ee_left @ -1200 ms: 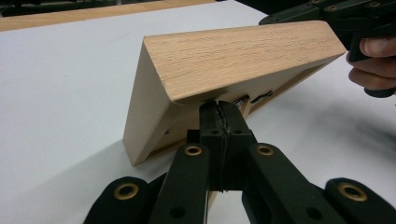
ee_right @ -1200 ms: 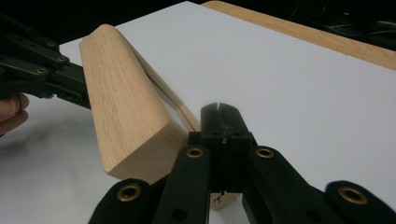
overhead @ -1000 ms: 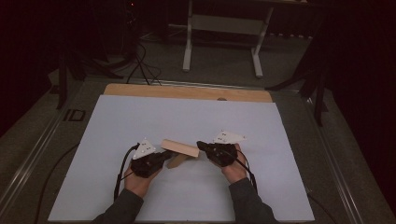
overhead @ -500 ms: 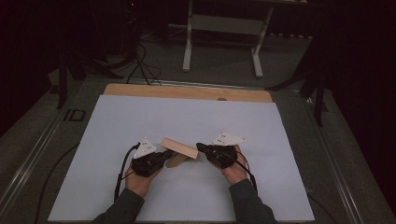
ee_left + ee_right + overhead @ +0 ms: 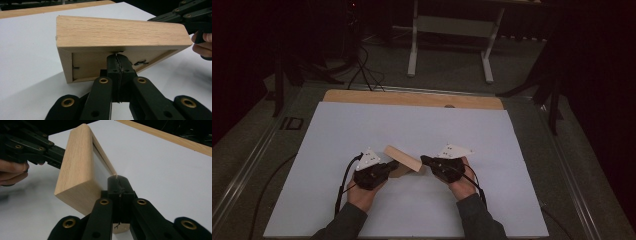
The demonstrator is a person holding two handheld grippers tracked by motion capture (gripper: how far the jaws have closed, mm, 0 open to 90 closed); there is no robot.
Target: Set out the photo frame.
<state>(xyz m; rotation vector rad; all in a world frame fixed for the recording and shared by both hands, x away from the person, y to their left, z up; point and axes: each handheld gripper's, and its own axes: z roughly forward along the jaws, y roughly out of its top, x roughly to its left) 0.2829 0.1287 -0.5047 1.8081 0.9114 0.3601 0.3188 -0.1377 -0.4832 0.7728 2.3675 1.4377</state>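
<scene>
Nearest the person, two dark sleeves come up from the bottom edge of the high view, each hand wrapped round a black gripper with a cable trailing back from it and a grey three-cornered plate on top. The left gripper (image 5: 388, 166) and the right gripper (image 5: 426, 161) point inward at each other over the white table cover (image 5: 362, 125), and between them sits a small wooden picture frame (image 5: 403, 159), raised off the cover and tilted, with one end toward each tool. In the left gripper view the two black jaws are pressed together with no gap, their tips up against the recessed back panel of the frame, just under its broad light-oak top edge; what looks like a small metal clip lies on that panel beside the tips, though it is too small to be sure. The right gripper view shows its jaws likewise closed flat against each other, tips meeting the inner lip of the frame on its pale front side, the rounded wooden end nearest the camera. No writing or label can be read on the frame, the plates or the grippers. Beyond the frame, a strip of bare wooden tabletop (image 5: 412, 99) runs along the far edge of the cover, and behind it a white table stand (image 5: 451, 40) rests on the dark floor.
</scene>
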